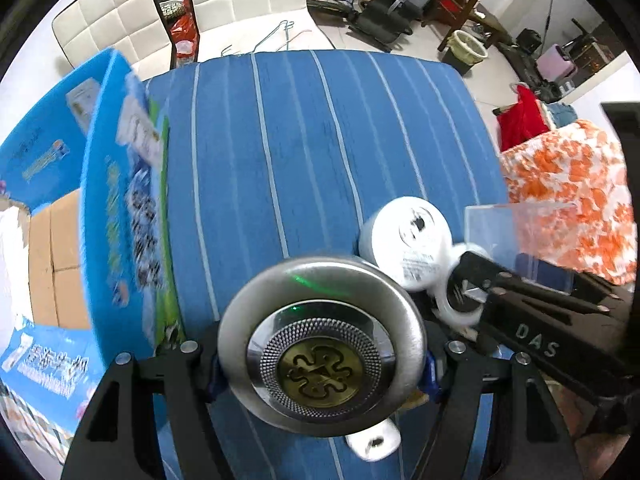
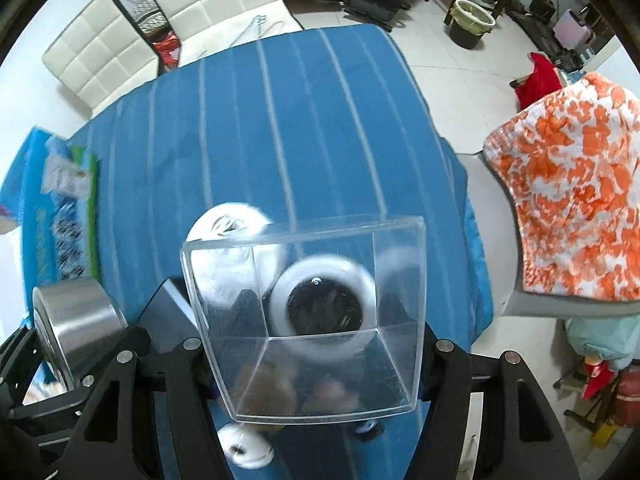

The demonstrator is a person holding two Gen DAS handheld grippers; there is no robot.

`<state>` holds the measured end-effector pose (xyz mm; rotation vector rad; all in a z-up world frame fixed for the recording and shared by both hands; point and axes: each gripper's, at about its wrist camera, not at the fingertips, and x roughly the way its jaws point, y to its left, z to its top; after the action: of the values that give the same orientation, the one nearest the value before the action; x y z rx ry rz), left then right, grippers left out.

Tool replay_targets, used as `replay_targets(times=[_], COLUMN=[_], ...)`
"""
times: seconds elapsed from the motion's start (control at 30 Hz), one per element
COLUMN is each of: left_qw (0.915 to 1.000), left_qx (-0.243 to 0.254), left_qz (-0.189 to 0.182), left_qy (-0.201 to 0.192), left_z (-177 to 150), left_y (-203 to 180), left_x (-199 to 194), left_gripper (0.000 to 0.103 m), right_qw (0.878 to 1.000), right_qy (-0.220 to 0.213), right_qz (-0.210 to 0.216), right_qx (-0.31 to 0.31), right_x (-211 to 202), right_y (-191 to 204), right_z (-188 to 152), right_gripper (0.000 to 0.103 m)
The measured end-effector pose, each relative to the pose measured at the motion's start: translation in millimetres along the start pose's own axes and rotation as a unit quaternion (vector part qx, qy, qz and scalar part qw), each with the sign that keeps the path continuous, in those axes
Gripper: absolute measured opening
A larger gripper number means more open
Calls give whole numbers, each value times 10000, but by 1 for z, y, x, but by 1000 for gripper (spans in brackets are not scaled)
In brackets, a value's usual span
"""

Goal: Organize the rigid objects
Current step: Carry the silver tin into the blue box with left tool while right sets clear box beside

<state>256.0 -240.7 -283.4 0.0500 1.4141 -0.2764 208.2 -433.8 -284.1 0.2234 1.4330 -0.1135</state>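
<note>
The round tin (image 1: pixel 322 346) is shiny brushed metal, with a bumpy ring and a dull gold middle. The box (image 2: pixel 316 316) is clear, smooth, glossy plastic. The tablecloth (image 1: pixel 320 140) is soft, matt blue cloth. The white jar (image 1: pixel 408 236) looks smooth and a bit shiny.

The far half of the blue striped tablecloth (image 2: pixel 280 128) lies bare — open passage from the centre to the far edge. The left side is walled off by an upright blue printed carton (image 1: pixel 128 216) standing along the cloth's edge. Near ground is crowded: a white jar (image 1: pixel 408 236), a white ring-shaped roll (image 2: pixel 322 304) and a small white spool (image 2: pixel 246 446) sit close together, with only narrow gaps between them.
</note>
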Motion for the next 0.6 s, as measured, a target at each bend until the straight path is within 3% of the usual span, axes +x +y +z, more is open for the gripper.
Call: replay_targets(times=[0.27,0.43,0.6], left_qw=[9983,9952,9909], left_qx=[-51,-342,-659], left_qz=[-284,-277,80], left_qy=[-513,-872,-1168], left_z=[-30,-38,-35], left_y=[23,74,147], left_x=[-79,-133,-158], left_gripper=[69,69,69], right_qw=[9972,9905,9869], right_qy=[-463,-759,-766], right_qz=[477,873,1129], right_qx=[-350,-741,-860], right_x=[-78,-123,-117], right_y=[46,121,207], right_z=[-27,-27,-15], right_gripper=[68,68,68])
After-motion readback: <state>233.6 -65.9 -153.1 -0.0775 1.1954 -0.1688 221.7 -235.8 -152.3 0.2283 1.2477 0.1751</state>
